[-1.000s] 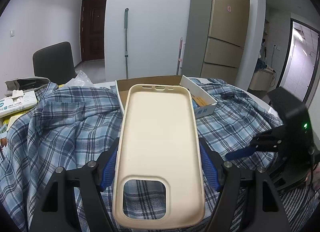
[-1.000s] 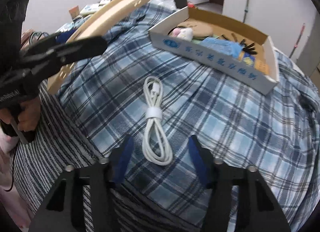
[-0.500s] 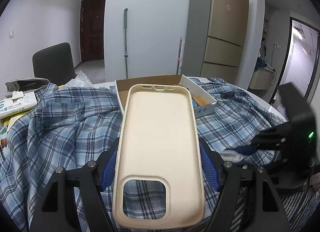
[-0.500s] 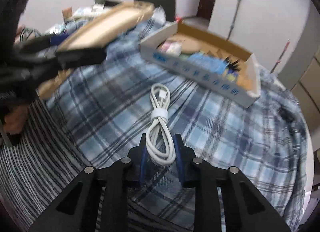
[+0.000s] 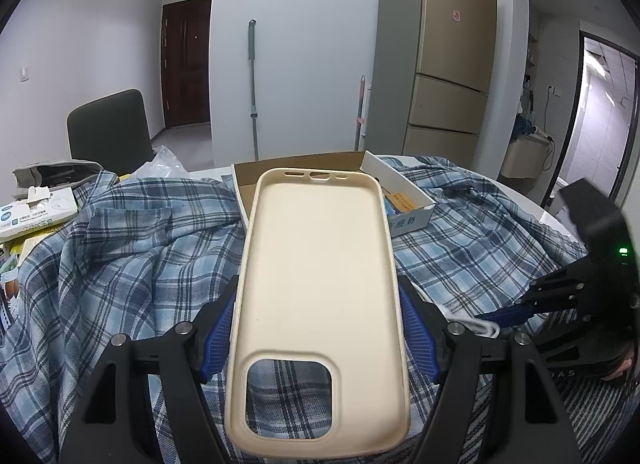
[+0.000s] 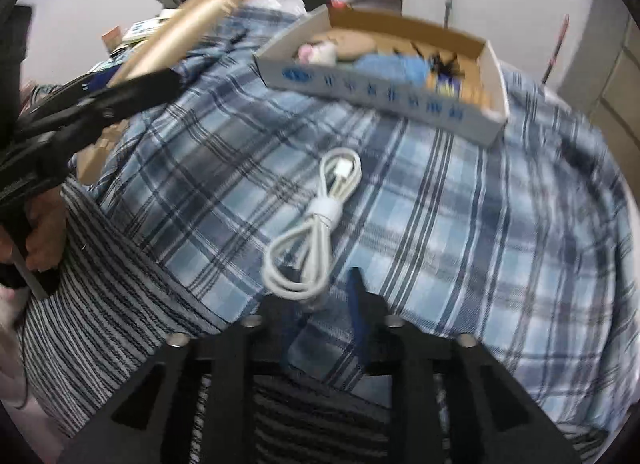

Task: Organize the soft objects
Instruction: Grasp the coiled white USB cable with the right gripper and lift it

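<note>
My left gripper (image 5: 318, 328) is shut on a beige soft phone case (image 5: 320, 296) and holds it level above the plaid shirt (image 5: 140, 256); the case also shows in the right wrist view (image 6: 188, 23). My right gripper (image 6: 320, 296) is shut on the near loop of a coiled white cable (image 6: 316, 223), lifted a little over the shirt (image 6: 460, 203). In the left wrist view the right gripper (image 5: 500, 314) shows at the right with the cable end (image 5: 482, 326) between its blue fingers. An open cardboard box (image 6: 384, 95) holding several soft items stands beyond.
A tissue box (image 5: 36, 215) and clutter lie at the table's left edge. A dark chair (image 5: 108, 127) stands behind the table. A striped cloth (image 6: 112, 296) lies at the near edge. A fridge (image 5: 448, 71) and a mop (image 5: 253, 83) stand against the back wall.
My right gripper closed on the white cable's near loop and raised it, tilting it to the right. My left gripper has held the phone case still.
</note>
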{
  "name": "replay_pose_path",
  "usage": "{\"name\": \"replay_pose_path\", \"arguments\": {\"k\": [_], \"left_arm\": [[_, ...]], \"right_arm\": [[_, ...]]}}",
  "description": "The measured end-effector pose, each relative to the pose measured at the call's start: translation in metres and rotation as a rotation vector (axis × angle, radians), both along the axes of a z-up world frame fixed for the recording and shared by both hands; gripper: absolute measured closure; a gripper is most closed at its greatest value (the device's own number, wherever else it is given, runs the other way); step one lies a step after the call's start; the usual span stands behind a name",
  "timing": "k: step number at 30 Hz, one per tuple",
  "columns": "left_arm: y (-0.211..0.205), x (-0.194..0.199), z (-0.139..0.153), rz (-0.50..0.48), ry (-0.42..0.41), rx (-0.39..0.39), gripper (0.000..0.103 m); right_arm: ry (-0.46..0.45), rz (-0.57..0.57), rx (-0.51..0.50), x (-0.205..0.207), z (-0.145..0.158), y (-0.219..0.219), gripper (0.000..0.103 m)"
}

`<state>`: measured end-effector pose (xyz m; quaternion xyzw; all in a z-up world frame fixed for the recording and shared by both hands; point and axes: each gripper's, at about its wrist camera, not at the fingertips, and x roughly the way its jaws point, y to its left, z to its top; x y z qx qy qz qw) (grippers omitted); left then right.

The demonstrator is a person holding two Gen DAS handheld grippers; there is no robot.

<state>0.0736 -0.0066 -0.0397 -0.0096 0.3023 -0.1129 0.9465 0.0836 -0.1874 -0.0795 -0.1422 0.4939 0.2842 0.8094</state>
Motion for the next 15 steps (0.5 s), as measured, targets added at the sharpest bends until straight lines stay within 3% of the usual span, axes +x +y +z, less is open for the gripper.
{"name": "replay_pose_path", "arguments": {"k": [1,2,15], "left_arm": [[0.0,0.0,0.0,0.0,0.0,0.0,0.028],[0.0,0.0,0.0,0.0,0.0,0.0,0.028],[0.0,0.0,0.0,-0.002,0.0,-0.001,0.028]], "right_arm": [[0.028,-0.014,0.006,0.003,-0.004,-0.001,0.047],[0.046,-0.016,0.008,0.005,-0.006,-0.002,0.046],[0.08,0.02,0.096,0.003,0.004,0.018,0.043]]}}
